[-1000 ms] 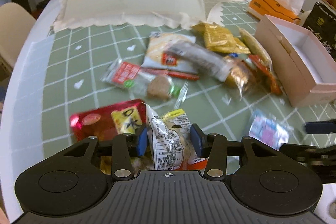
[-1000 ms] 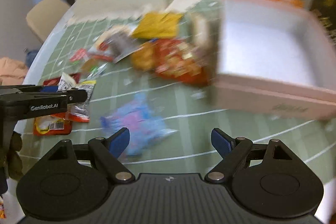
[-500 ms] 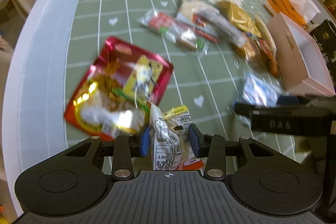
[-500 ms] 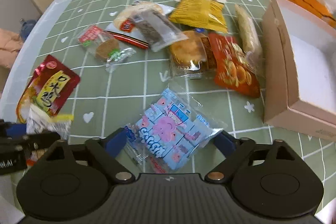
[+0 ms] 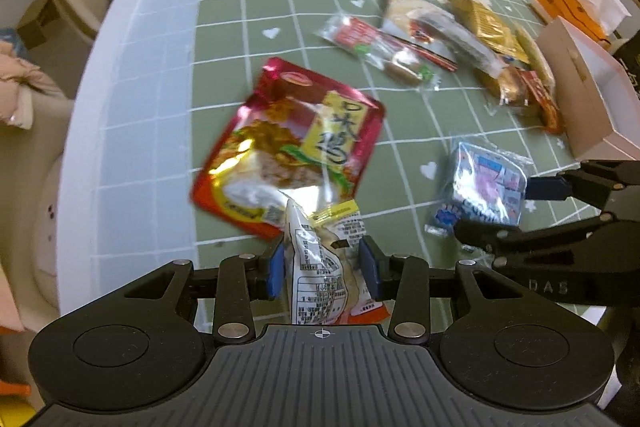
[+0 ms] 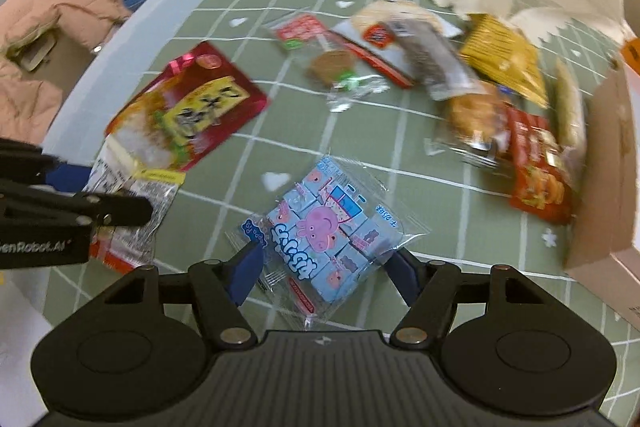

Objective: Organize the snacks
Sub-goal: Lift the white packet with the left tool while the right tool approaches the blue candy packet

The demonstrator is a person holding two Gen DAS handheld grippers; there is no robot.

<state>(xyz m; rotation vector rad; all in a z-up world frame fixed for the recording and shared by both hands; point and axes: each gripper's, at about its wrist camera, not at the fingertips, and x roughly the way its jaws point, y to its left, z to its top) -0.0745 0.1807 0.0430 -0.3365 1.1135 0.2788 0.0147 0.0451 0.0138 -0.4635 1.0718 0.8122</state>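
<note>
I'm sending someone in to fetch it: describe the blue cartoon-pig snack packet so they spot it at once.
Start at the open pink box on the green checked tablecloth. The blue packet lies apart from the snack pile beside the box, between the right gripper fingers. It is the only pale blue one, clear-wrapped, with a pink cartoon pig.

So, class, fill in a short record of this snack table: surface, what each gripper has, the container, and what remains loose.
surface: green grid tablecloth
left gripper: shut on a clear printed snack packet
right gripper: jaws just closing around the blue cartoon-pig packet; pads not clearly pressing
container: open pink box, inside appears empty
loose snacks: red foil pouch; pile of packets beside the box
</note>
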